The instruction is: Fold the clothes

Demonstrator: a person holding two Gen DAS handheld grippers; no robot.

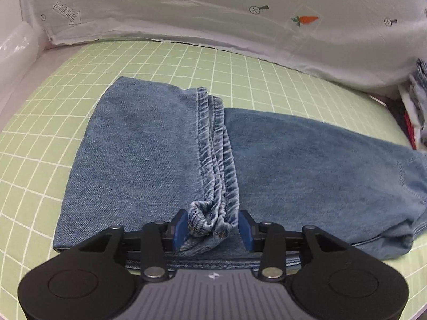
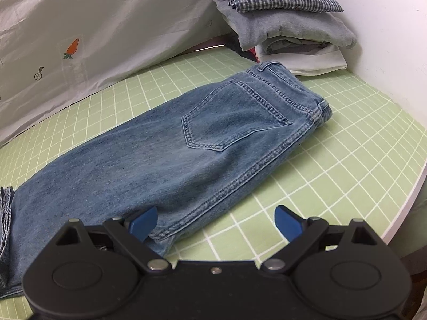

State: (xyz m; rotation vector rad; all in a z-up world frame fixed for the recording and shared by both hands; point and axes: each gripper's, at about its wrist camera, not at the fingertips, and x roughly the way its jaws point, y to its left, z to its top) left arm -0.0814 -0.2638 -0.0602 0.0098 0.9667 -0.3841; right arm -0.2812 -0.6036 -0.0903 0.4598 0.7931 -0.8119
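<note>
Blue jeans (image 1: pixel 149 144) lie on the green grid mat (image 1: pixel 40 138), the legs folded back so the hems (image 1: pixel 216 160) rest across the middle. My left gripper (image 1: pixel 213 226) stands open around the bunched near end of the hems; the blue pads do not squeeze it. In the right wrist view the waist and back pocket (image 2: pixel 232 117) of the jeans (image 2: pixel 160 165) point to the far right. My right gripper (image 2: pixel 216 221) is open wide at the near edge of the jeans. Its left pad (image 2: pixel 144 221) is over the denim and its right pad (image 2: pixel 288 221) over bare mat (image 2: pixel 333 160).
A white sheet with carrot prints (image 1: pixel 240 21) hangs along the far side of the mat. A stack of folded clothes (image 2: pixel 288 26) topped by a checked shirt sits at the far right corner. The round table edge (image 2: pixel 411 194) curves down the right.
</note>
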